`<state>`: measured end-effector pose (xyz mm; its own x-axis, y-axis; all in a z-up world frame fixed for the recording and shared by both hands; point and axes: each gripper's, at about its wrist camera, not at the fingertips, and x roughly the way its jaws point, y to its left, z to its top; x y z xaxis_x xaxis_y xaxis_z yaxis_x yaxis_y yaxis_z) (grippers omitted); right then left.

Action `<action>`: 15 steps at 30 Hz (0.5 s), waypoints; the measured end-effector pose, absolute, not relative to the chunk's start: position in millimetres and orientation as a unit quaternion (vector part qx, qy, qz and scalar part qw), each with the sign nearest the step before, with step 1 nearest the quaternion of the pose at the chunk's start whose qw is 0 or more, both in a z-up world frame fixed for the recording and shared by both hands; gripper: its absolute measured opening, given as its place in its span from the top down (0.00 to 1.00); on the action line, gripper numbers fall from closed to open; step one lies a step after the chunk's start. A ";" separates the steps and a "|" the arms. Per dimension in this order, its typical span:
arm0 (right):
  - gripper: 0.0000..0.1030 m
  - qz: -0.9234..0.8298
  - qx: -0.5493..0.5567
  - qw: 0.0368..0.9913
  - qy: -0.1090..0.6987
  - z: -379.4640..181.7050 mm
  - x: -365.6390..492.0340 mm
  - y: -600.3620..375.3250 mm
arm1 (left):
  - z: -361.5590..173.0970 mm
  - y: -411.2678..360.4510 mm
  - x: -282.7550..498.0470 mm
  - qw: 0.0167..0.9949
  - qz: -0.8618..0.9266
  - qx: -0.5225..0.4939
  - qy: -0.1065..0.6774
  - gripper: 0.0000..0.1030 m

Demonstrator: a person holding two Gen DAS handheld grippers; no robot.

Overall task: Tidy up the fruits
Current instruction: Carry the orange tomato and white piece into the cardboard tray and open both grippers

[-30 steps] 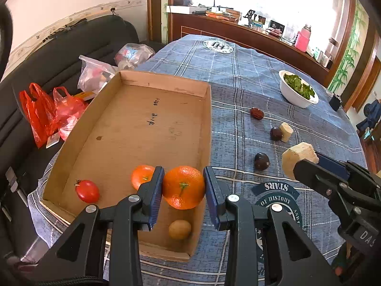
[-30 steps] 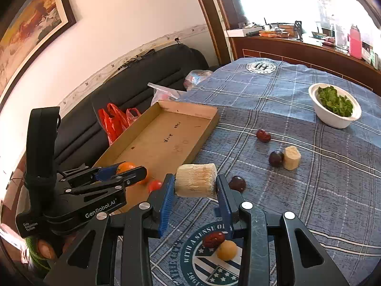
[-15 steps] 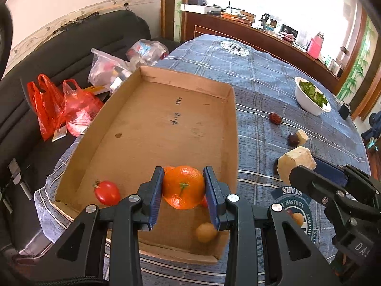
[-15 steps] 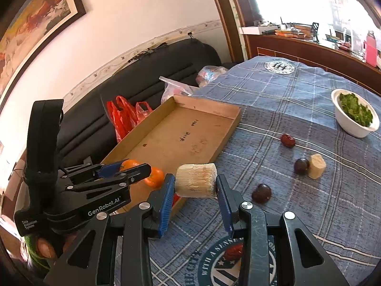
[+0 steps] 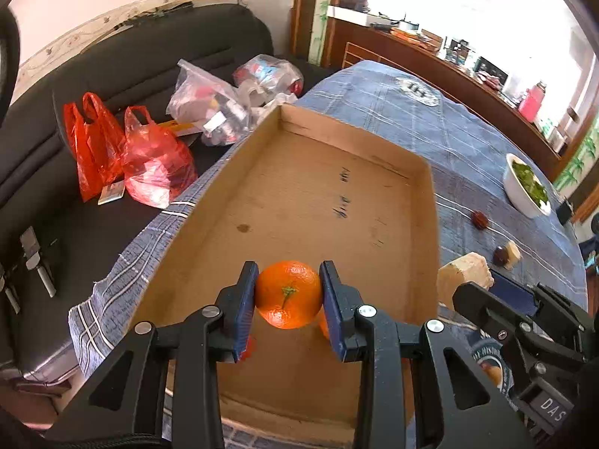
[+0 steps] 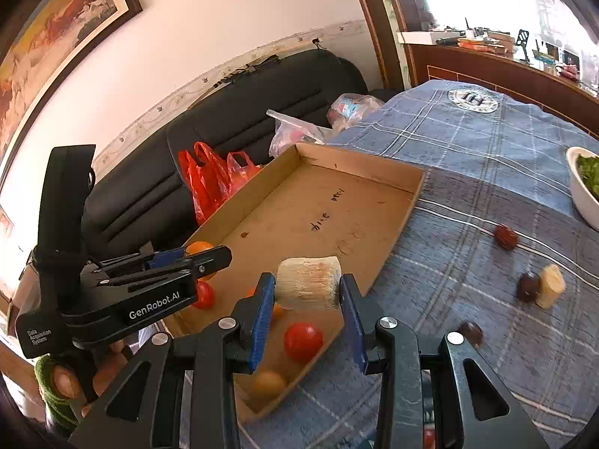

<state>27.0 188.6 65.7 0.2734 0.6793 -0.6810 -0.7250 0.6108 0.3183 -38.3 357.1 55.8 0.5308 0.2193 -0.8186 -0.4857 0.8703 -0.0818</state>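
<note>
Cardboard tray (image 5: 426, 202): on the blue plaid surface (image 6: 486, 157).
Left tool (image 5: 288, 293): clamped on an orange (image 5: 288, 293), above the tray floor.
Right tool (image 6: 305, 299): gripping a pale chunk (image 6: 309, 282) over the tray's near corner.
Right view only: red tomato (image 6: 303, 341) and small yellow fruit (image 6: 268, 383) in the tray.

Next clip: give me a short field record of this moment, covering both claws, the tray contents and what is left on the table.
left claw: shut on orange, above the cardboard tray
right claw: shut on pale cylindrical chunk, over the tray's near corner
in tray: red tomato, second tomato, small brown fruit
on tablecloth: three dark fruits, one smaller pale chunk
far right: white bowl of greens
</note>
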 end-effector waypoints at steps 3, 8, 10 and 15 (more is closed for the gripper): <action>0.66 0.441 -0.029 0.794 0.419 58.1 33.1 200.6 | 50.7 364.8 -32.2 0.857 0.211 -0.157 0.443 0.70; 0.66 0.439 -0.044 0.783 0.438 37.8 44.1 224.6 | 30.9 375.3 -19.6 0.841 0.221 -0.158 0.467 0.70; 0.66 0.442 -0.052 0.778 0.444 31.4 46.2 234.1 | 24.5 377.5 -17.7 0.836 0.223 -0.159 0.475 0.70; 0.66 0.440 -0.071 0.771 0.454 18.0 51.3 249.2 | 13.7 378.4 -14.5 0.828 0.225 -0.156 0.490 0.69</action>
